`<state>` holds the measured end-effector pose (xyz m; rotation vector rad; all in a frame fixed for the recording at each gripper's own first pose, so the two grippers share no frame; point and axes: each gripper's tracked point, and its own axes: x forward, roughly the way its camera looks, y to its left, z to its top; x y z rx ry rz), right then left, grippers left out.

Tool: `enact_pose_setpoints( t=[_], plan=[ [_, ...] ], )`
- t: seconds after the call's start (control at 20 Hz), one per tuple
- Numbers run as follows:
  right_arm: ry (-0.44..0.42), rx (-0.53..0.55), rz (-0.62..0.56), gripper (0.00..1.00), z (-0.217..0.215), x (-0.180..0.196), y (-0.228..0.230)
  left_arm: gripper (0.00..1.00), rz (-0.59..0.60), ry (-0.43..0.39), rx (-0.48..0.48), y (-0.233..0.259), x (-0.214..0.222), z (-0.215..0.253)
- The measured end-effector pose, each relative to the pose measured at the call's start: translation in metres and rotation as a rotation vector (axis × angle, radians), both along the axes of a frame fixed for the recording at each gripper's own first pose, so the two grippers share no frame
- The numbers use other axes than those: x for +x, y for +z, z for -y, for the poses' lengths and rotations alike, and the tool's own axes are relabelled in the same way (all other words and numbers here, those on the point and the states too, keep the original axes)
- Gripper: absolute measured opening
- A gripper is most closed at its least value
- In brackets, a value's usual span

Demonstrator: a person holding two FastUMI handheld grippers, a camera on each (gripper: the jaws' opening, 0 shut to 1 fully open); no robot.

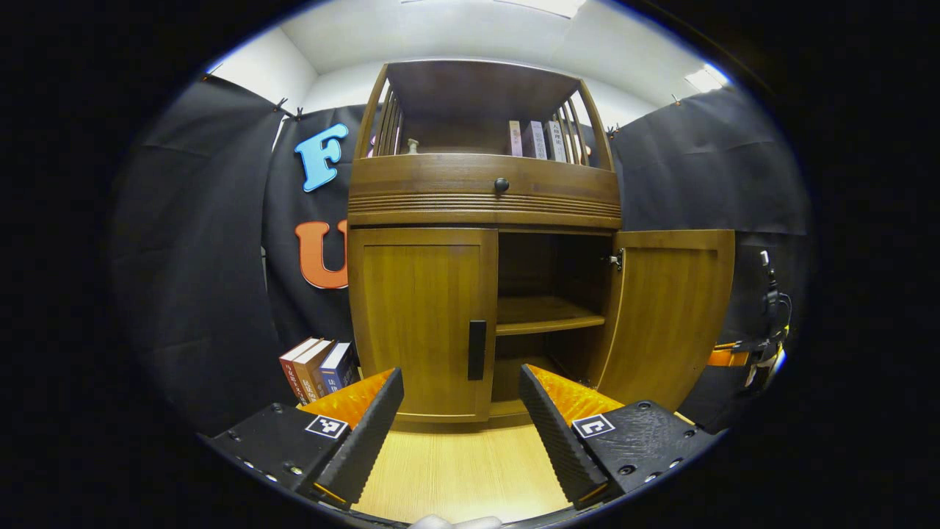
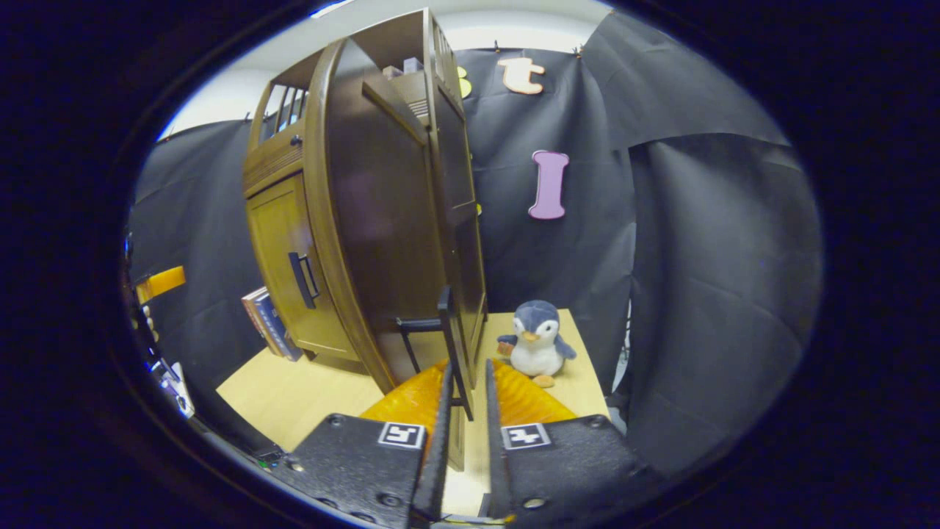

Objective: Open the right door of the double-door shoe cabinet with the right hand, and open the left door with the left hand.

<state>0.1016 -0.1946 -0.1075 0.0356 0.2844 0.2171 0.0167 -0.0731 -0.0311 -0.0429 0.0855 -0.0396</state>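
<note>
**Right door swung wide, left door shut**

Nearest in the left gripper view: left gripper [image 1: 461, 411] with fingers [image 1: 367, 433] spread wide, holding nothing, hovering above the light wooden tabletop [image 1: 455, 470]. Straight beyond the gap, just past the fingertips: shoe cabinet [image 1: 485, 198], its left door [image 1: 422, 323] closed, dark vertical left handle [image 1: 477, 350] at the door's inner edge, untouched. To the cabinet's right half: open compartment with a bare shelf [image 1: 547, 314], and right door [image 1: 672, 316] standing swung outward. Leaning against the cabinet's left side on the table: a few books [image 1: 319, 367]. Higher up: a drawer front with a round knob [image 1: 501, 185], then an open top shelf with more upright books [image 1: 540, 139].

Nearest in the right gripper view: right gripper [image 2: 467, 389], fingers [image 2: 440, 426] drawn close together around the thin dark right handle [image 2: 448, 334] at the free edge of the open door, seen edge-on; whether both fingers actually press on it, cannot tell. Past the door on the table: a plush penguin [image 2: 536, 339], upright, near the booth wall.
</note>
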Motion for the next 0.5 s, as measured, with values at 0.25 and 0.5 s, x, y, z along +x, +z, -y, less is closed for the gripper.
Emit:
enact_pose_setpoints(
  t=[0.25, 0.5],
  plan=[
    [-0.160, -0.063, 0.118, 0.74, 0.003, -0.047, 0.056, 0.95, 0.001, -0.010, 0.010, 0.000, 0.009, -0.009],
    [-0.241, -0.100, 0.214, 1.00, -0.057, -0.081, 0.093, 0.95, 0.019, -0.024, 0.008, 0.002, 0.020, -0.018]
  ],
)
